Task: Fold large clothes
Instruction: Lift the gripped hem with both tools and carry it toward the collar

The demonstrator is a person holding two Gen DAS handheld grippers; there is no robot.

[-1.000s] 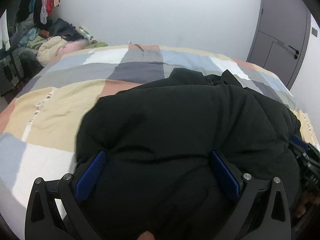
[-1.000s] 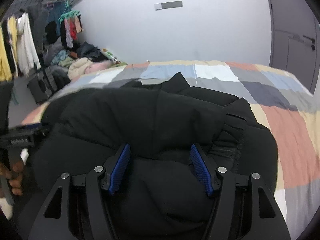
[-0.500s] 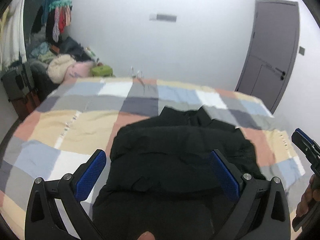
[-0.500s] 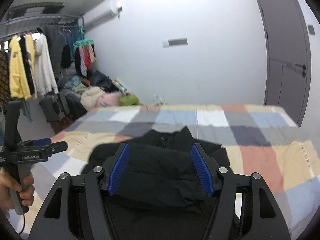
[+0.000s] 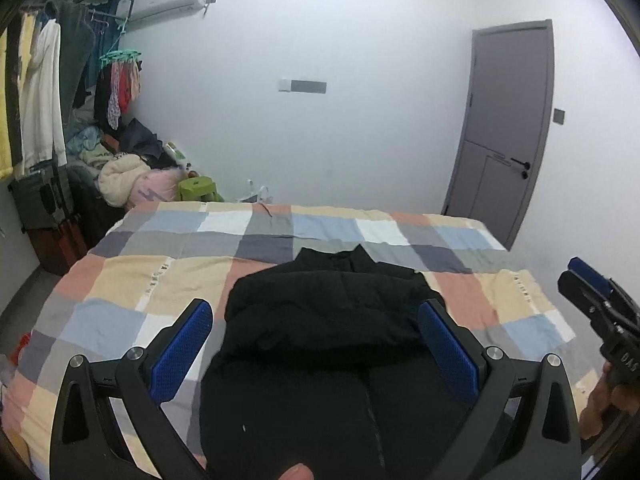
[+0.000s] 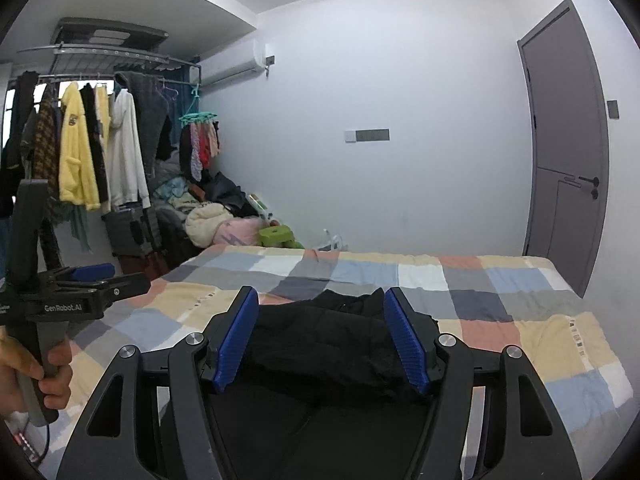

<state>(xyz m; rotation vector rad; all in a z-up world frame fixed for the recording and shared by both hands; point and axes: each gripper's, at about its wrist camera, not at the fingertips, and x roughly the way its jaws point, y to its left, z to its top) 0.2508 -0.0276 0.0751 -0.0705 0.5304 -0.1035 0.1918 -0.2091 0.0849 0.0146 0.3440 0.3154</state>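
A black padded jacket (image 5: 332, 320) lay folded in a thick, soft heap on the bed (image 5: 160, 280), near its close edge, its collar pointing toward the far wall. The bed's cover was a smooth patchwork of peach, cream, grey, blue and white squares. The left gripper (image 5: 316, 344) hovered above the jacket with its jaws wide apart, its ribbed blue pads (image 5: 182, 346) clear of the cloth and holding nothing. The right gripper (image 6: 322, 336) also hung over the jacket, tilted slightly downward, its jaws apart and empty; in the right wrist view a hand (image 6: 28, 372) gripped the left tool's handle at the left edge. Beyond the bed stood a grey door (image 5: 508, 128), a rail of hanging clothes (image 6: 88, 144), a heap of laundry (image 5: 124, 176) and a green stool (image 5: 198, 190) against the white wall.
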